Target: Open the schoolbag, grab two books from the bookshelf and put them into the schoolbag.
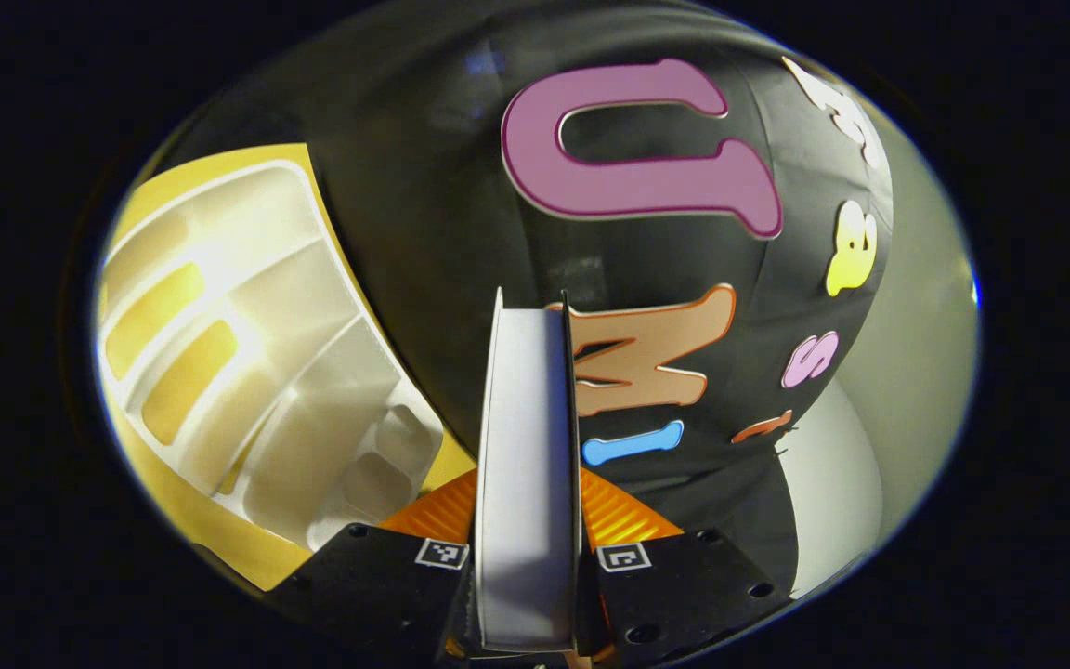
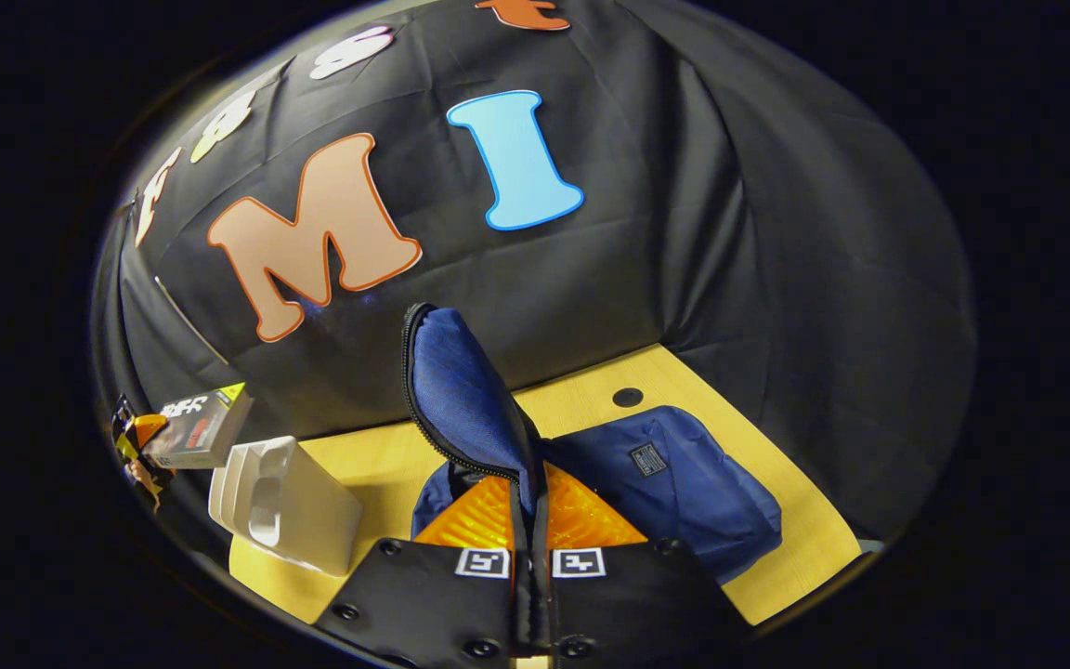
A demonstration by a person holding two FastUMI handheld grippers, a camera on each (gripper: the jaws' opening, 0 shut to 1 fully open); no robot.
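The dark blue fabric schoolbag lies on the yellow wooden worktop, its zip-edged flap lifted upright and pinched by the right claw. A white-paged book stands on edge, clamped in the left claw. The white plastic bookshelf sits left of the bag. The far-off left claw holds that book above the shelf.

No text can be read: the schoolbag's small sewn patch and the distant book's cover print are too blurred.
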